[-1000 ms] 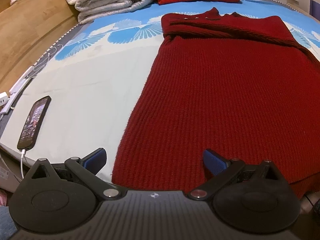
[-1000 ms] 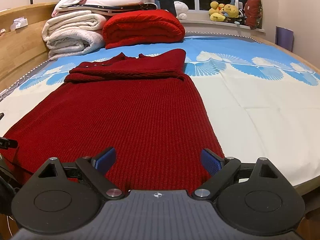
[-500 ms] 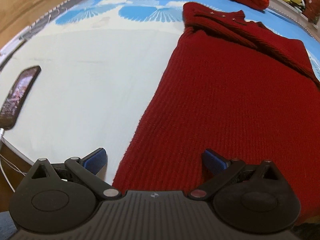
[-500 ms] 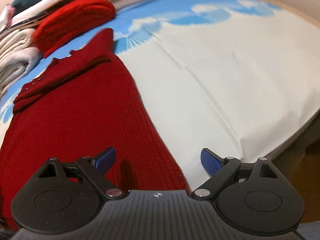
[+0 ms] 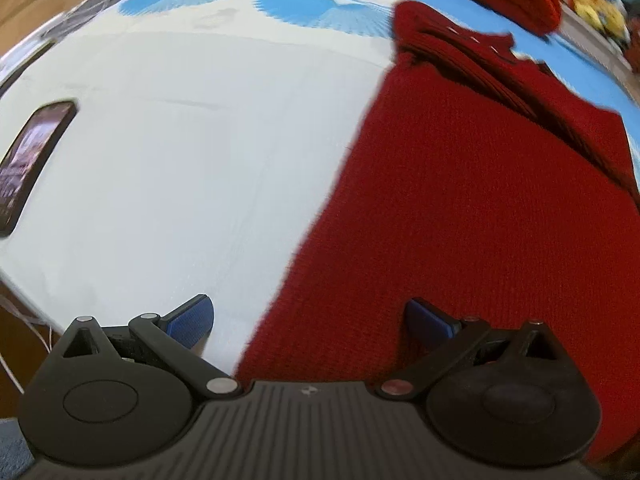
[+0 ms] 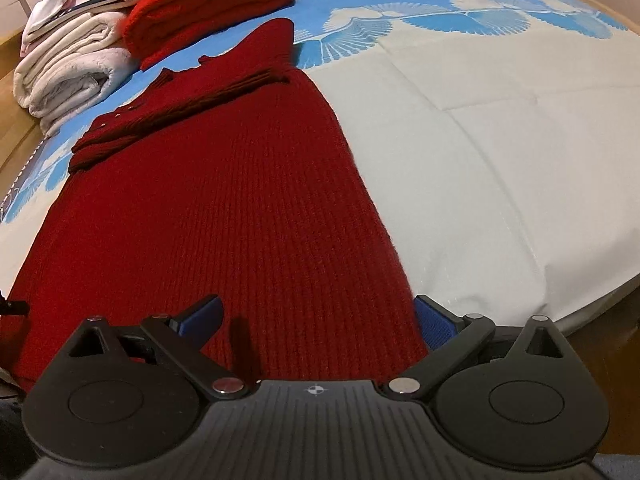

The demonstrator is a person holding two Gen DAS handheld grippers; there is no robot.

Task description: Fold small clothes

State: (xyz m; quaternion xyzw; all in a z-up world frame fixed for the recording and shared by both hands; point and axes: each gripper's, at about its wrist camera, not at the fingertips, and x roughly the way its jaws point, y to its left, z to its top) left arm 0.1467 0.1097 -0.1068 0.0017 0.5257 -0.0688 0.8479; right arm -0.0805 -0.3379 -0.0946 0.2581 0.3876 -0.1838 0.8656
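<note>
Both tongs — left (image 5: 308, 322), right (image 6: 318, 316) — wide open above the red sweater's (image 6: 224, 216) hem corners.

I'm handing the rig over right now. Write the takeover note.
Left gripper: open, empty, over the sweater's near left corner.
Right gripper: jaws just opened wider, empty, straddling the near right corner.
Sweater lies flat on the bed, sleeves already folded across the top.
Phone lies on the bed to the left.
Left: grip both hem corners, fold up towards the collar.
</note>
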